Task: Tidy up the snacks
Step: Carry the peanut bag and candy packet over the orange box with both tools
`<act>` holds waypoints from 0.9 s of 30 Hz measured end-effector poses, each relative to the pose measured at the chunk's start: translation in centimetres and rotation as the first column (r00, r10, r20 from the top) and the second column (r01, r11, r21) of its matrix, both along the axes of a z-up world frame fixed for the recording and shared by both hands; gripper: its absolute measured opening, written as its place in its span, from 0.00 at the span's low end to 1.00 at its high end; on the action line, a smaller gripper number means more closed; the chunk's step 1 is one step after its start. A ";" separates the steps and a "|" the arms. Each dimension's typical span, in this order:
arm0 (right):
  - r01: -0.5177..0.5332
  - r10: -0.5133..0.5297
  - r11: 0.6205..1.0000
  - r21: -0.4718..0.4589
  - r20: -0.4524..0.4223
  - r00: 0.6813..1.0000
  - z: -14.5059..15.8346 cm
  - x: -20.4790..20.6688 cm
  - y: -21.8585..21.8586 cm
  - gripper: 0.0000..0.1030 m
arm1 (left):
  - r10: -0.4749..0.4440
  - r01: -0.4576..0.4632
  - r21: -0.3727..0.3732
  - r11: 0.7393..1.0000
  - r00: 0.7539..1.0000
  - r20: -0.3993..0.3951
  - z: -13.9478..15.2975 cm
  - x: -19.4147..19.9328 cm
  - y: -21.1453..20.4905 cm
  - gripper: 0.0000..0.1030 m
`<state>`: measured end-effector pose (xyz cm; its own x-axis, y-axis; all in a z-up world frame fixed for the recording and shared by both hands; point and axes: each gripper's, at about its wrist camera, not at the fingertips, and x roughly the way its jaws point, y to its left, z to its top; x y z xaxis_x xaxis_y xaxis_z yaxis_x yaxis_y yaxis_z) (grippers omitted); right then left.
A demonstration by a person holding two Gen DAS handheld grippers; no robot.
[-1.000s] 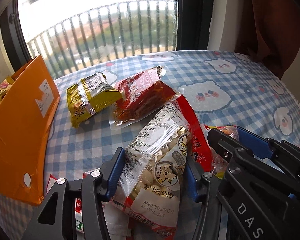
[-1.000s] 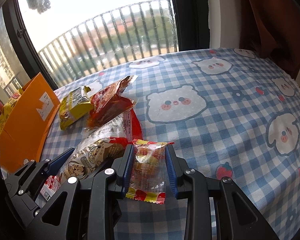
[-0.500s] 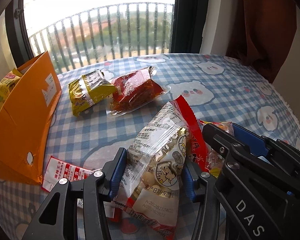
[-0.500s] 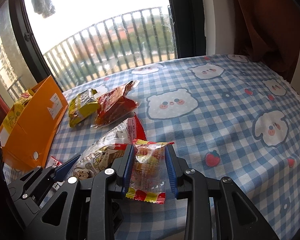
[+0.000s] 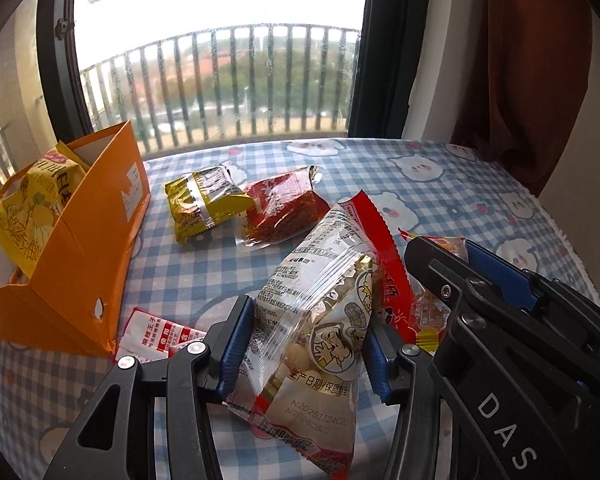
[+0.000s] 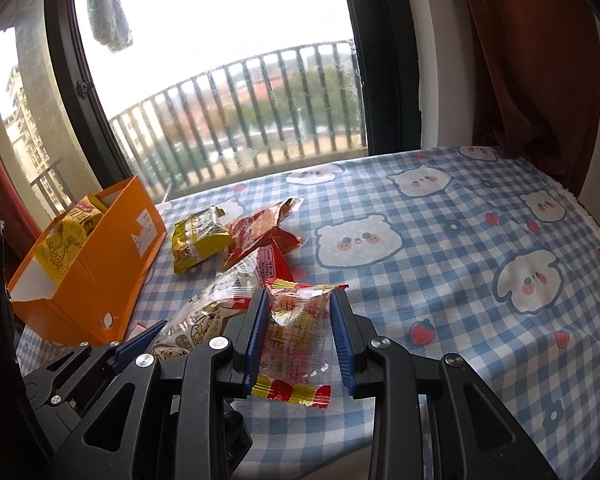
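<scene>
Standing at the far left of the checked surface [image 5: 440, 200], the orange box [image 5: 88, 264] already holds a yellow chip bag [image 5: 32, 204]. Right of the box lie a yellow packet [image 5: 204, 200] and a red packet [image 5: 284, 208]; a white-and-red sachet [image 5: 152, 332] sits at its near corner. The left claw [image 5: 304, 344] pinches the clear nut bag [image 5: 324, 320], its long axis running away from the claw. Furthest from the box, the right claw [image 6: 300, 336] grips a small candy packet [image 6: 296, 344]. The left claw is nearer the box, which lies up and left of it, so it likely delivers first.
</scene>
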<state>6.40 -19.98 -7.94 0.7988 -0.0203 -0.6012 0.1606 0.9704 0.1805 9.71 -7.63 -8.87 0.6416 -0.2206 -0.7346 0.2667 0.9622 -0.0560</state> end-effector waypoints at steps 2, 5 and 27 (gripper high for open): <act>-0.008 0.009 1.000 -0.006 0.016 1.000 0.8 -0.1 0.3 0.34 | 0.010 -0.010 -0.004 1.000 1.000 0.017 0.7 -0.3 0.3 0.50; -0.022 0.022 1.000 -0.012 0.041 0.999 1.9 -0.4 0.7 0.34 | 0.022 -0.022 -0.008 1.000 0.999 0.042 1.9 -0.6 0.7 0.50; -0.122 0.133 0.990 -0.065 0.200 0.971 9.2 0.8 5.4 0.34 | 0.134 -0.130 -0.034 0.991 0.972 0.193 8.5 0.1 5.7 0.50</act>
<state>7.21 -14.54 1.23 0.9024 0.0623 -0.4263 0.0003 0.9894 0.1452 9.80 -1.97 -0.38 0.7962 -0.1381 -0.5890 0.1448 0.9888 -0.0362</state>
